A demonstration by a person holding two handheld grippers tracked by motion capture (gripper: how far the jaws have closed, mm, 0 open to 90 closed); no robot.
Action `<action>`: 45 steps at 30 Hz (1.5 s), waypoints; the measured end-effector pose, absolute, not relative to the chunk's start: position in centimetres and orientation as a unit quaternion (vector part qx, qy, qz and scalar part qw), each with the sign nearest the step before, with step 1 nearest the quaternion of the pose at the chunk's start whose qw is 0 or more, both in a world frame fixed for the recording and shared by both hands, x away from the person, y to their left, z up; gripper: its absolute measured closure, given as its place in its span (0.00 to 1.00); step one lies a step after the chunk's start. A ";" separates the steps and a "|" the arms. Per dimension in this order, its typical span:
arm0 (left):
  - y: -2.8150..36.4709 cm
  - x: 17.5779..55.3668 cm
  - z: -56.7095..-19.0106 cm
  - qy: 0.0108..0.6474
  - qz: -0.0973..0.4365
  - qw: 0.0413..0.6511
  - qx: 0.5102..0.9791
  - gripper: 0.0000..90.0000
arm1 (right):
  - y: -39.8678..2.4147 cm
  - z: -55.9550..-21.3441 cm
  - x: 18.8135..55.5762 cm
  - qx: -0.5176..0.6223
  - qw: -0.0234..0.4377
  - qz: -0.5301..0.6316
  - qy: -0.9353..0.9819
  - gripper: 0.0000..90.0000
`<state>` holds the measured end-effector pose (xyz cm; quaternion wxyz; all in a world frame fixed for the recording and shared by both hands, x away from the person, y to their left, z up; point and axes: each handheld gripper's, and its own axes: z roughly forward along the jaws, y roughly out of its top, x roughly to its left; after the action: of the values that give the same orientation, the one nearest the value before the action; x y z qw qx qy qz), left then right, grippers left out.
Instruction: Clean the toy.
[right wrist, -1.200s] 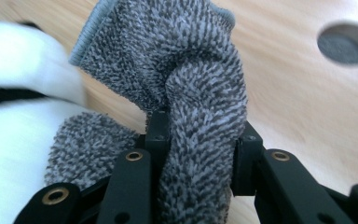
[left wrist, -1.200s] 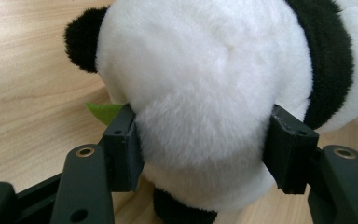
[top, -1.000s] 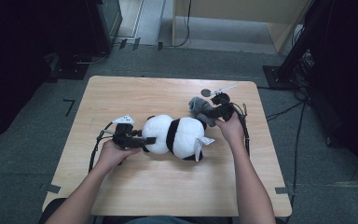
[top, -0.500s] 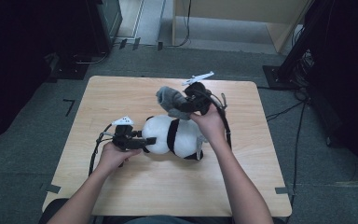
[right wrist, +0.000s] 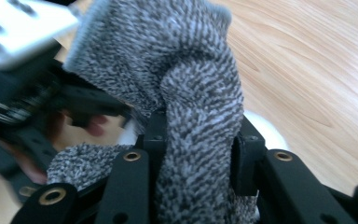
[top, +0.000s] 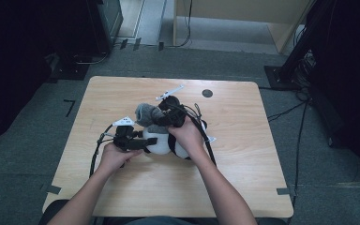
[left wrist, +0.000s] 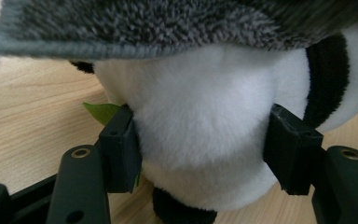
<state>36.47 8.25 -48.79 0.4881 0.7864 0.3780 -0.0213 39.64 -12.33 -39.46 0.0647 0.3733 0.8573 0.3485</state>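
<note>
A black-and-white plush panda [top: 156,139] lies on the wooden table [top: 248,164], just left of centre. My left gripper [top: 146,143] is shut on its white rounded end [left wrist: 205,116], both pads pressing into the fur. A green felt leaf [left wrist: 101,112] peeks out beside the left pad. My right gripper [top: 163,120] is shut on a grey knitted cloth [top: 146,115] and holds it over the panda. That cloth [right wrist: 200,93] runs up between the jaws, which have just eased open slightly with it still pinched. Its fuzzy edge [left wrist: 144,23] hangs above the panda.
A small dark round spot [top: 207,93] marks the table near its far edge. Black cables trail from both grippers across the wood. Dark equipment and a stand [top: 290,70] sit on the grey floor around the table.
My right gripper has carried the grey cloth from the panda's right side leftward and a little up, so it now hangs over the panda. The left gripper has kept still.
</note>
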 end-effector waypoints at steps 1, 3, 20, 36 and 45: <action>8.2 36.5 -48.8 0.378 -0.021 0.488 0.786 0.40 | -12.6 -39.6 39.7 0.378 0.061 0.354 0.853 0.73; 8.1 36.5 -48.7 0.378 -0.020 0.488 0.787 0.40 | -13.2 -39.6 39.7 0.388 0.062 0.352 0.849 0.72; 7.8 36.6 -48.6 0.379 -0.016 0.474 0.794 0.40 | -19.4 -38.9 38.2 0.426 0.111 0.362 0.822 0.71; 7.8 36.7 -48.7 0.381 -0.019 0.473 0.794 0.39 | -25.4 -38.4 36.9 0.474 0.126 0.387 0.780 0.72; 7.9 36.6 -48.7 0.382 -0.022 0.476 0.792 0.39 | -27.8 -38.9 36.7 0.498 0.116 0.373 0.774 0.79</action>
<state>36.64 7.85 -48.71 0.4758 0.7920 0.3819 -0.0220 36.66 -27.85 -38.87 0.1160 0.4980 0.7745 0.3725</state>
